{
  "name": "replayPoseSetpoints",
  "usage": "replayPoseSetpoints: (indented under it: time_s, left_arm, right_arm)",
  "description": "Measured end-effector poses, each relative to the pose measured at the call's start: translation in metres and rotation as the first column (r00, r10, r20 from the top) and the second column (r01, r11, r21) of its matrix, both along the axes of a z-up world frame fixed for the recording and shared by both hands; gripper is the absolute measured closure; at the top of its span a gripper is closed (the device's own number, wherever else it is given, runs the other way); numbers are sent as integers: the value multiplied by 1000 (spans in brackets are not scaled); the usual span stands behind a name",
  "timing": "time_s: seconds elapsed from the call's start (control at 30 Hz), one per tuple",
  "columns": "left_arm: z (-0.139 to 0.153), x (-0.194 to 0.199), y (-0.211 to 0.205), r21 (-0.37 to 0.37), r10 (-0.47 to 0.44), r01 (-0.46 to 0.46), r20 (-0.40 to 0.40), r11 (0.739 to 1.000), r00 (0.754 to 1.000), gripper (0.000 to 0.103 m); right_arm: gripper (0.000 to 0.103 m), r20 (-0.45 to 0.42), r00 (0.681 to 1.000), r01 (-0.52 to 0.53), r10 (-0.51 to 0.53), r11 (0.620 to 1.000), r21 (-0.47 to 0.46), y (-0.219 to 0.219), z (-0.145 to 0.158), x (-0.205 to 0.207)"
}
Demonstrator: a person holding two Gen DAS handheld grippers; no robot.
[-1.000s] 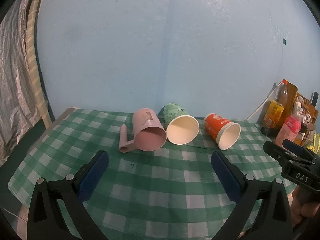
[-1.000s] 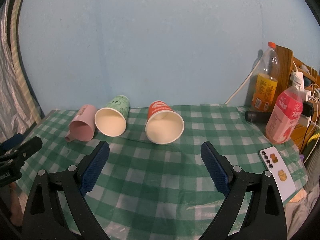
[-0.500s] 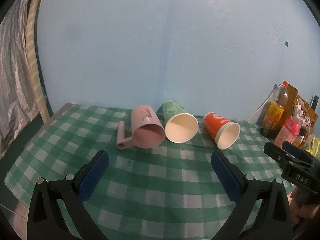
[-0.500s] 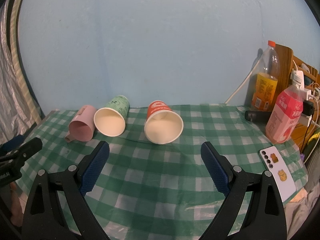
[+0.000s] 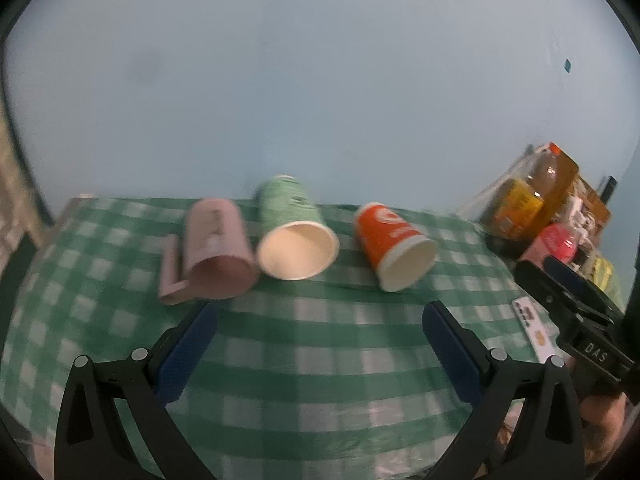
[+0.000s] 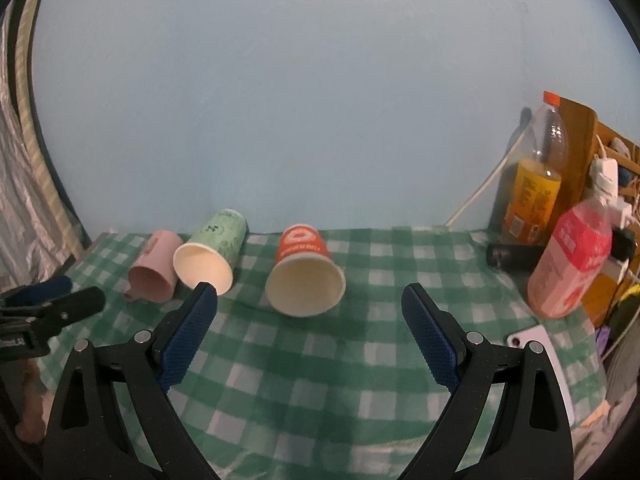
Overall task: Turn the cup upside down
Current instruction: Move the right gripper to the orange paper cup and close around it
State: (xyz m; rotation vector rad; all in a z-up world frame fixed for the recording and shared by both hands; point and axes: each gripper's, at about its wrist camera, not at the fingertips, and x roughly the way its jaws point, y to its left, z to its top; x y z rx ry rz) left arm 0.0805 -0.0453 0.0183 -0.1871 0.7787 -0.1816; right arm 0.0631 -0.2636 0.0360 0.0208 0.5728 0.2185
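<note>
Three cups lie on their sides on the green checked tablecloth point(image 5: 320, 360), mouths toward me: a pink handled mug point(image 5: 218, 248), a green paper cup point(image 5: 294, 236) and an orange paper cup point(image 5: 394, 246). My left gripper point(image 5: 320, 344) is open and empty, in front of the green cup. My right gripper point(image 6: 310, 328) is open and empty, just short of the orange cup point(image 6: 305, 272). The green cup point(image 6: 210, 250) and pink mug point(image 6: 154, 268) lie to its left. Each gripper shows at the edge of the other's view.
At the table's right end stand an orange drink bottle point(image 6: 532, 184), a pink bottle point(image 6: 572, 260), a dark cylinder point(image 6: 514, 256) and a wooden shelf with cables. A phone point(image 6: 548, 360) lies near the right front edge. A blue wall runs behind.
Both grippers have moved forward toward the cups, which look larger and nearer. The left view has swung right and is blurred. The cups have not moved.
</note>
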Motion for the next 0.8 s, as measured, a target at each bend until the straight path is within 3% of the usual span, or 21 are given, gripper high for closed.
replayPoseSetpoints:
  time_s: [0.13,0.43,0.8]
  left_arm:
    - [4,29,-13,-22,-37,35,-99,999,994,0]
    - [12,80,-40,-17,-64,62,-176,998,982,0]
    - [-15,146,-84,-37,-64,55,-316,998,947,0]
  right_arm:
    - [11,-37,999,-18,18,1000,5,-7,10,20]
    - [11,-172,981,-71,87,993,97,-18,26,72]
    - [11,-352,933,8,81,970,244,-52,15,143]
